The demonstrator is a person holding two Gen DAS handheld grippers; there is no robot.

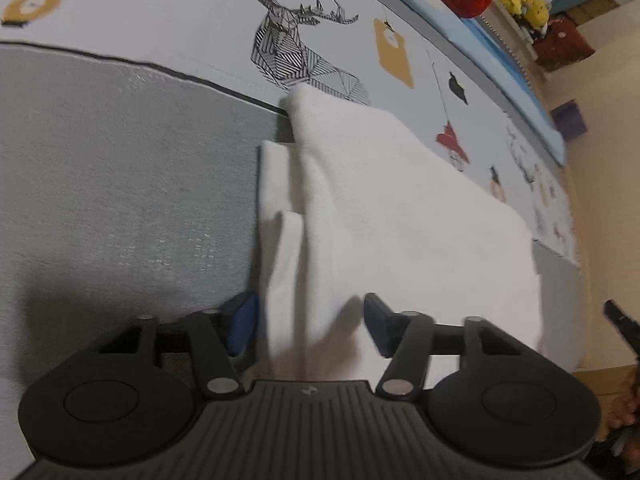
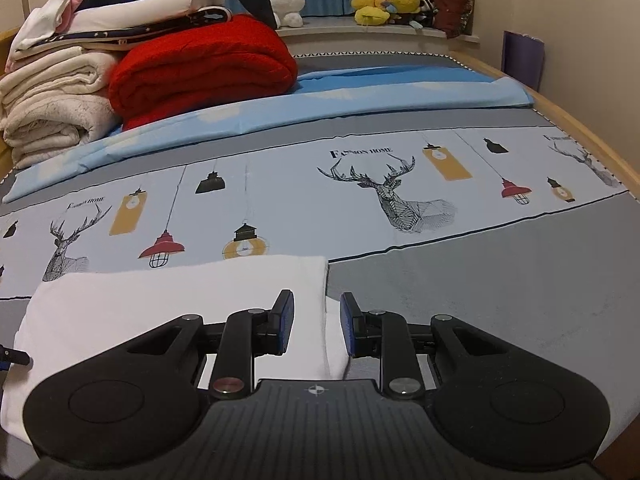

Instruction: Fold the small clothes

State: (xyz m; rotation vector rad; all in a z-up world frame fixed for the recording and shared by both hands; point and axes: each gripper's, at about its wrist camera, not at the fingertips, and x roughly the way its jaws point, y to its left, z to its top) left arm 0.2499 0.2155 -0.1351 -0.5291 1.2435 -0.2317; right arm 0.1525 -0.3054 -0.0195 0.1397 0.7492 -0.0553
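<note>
A white garment (image 1: 400, 208) lies partly folded on the bed, with a narrower folded strip along its left side. My left gripper (image 1: 310, 326) is open, its blue-padded fingers straddling the near edge of the cloth. In the right wrist view the same white garment (image 2: 180, 304) lies flat at lower left. My right gripper (image 2: 316, 326) is open over the garment's right edge, one finger above the cloth and one above the grey sheet. Neither gripper holds anything.
The bed sheet (image 2: 500, 280) is grey with a pale band of deer and lamp prints. A red blanket (image 2: 204, 68), stacked white blankets (image 2: 52, 92), a blue sheet (image 2: 360, 96) and plush toys (image 2: 384, 0) are at the far end. The other gripper's tip (image 1: 624, 324) shows at right.
</note>
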